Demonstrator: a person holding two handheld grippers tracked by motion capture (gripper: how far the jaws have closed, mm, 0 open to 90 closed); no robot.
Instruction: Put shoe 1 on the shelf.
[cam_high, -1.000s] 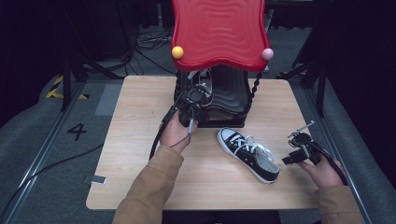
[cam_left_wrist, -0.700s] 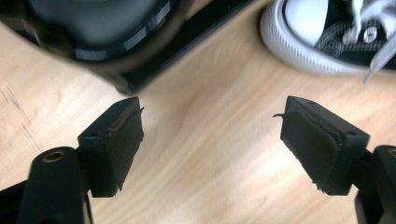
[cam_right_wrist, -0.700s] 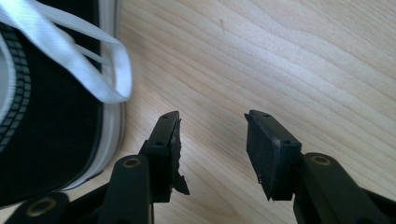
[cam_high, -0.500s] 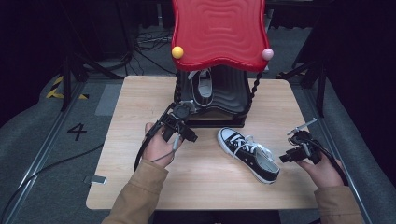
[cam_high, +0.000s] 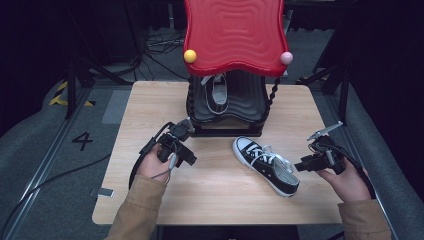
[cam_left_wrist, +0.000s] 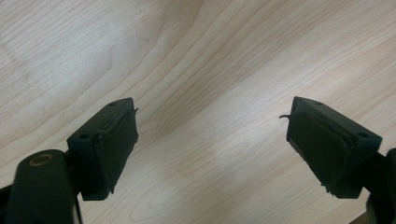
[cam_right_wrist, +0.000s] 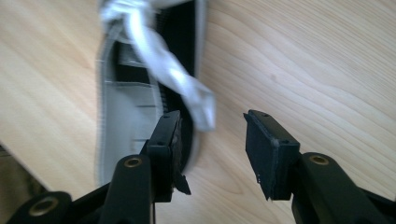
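My left gripper (cam_high: 186, 159) hangs low over the bare wood of the desk (cam_high: 150, 110), its jaws having just swung wide, nothing between them. Just beyond it stands the red-topped rack (cam_high: 235, 35), one black sneaker (cam_high: 217, 95) tucked on its shelf. Right of centre, the second black sneaker (cam_high: 266, 164) lies on the desk, toe toward the rack, white laces loose. Further right, my right gripper (cam_high: 306, 165) sits just beside its heel, jaws fairly wide, clamped on nothing.
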